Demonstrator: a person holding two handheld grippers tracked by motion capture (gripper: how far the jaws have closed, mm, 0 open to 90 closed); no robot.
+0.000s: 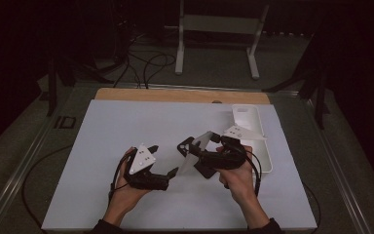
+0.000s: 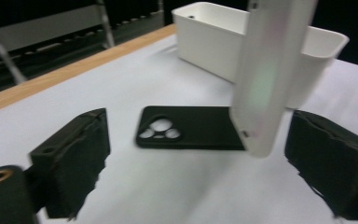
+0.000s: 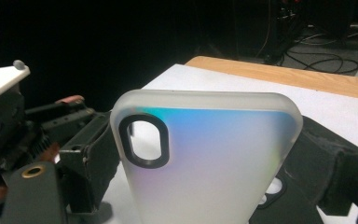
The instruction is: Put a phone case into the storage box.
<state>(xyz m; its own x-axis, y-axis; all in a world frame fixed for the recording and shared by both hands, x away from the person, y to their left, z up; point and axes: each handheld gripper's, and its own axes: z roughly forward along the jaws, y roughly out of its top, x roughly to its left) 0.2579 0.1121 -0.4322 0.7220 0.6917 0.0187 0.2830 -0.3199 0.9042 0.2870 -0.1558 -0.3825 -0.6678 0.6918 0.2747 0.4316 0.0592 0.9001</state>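
The bench point(image 1: 126, 146) carries a white bin point(image 1: 253, 122) and black case point(image 2: 191, 128). Above it, the right gripper point(image 1: 202, 155) clamps the frosted case point(image 3: 205, 158); the left gripper point(image 1: 173, 171) stands open, empty — handover done, binning likely next.

Dark room, white stand point(image 1: 217, 29), cables point(image 1: 146, 63) on floor.

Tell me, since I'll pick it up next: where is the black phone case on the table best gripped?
Probably across its two long edges near the middle, coming straight down. The black phone case lies flat on the white mat, so only its thin sides offer purchase. The frosted case in the right tongs hangs above it and should clear first.
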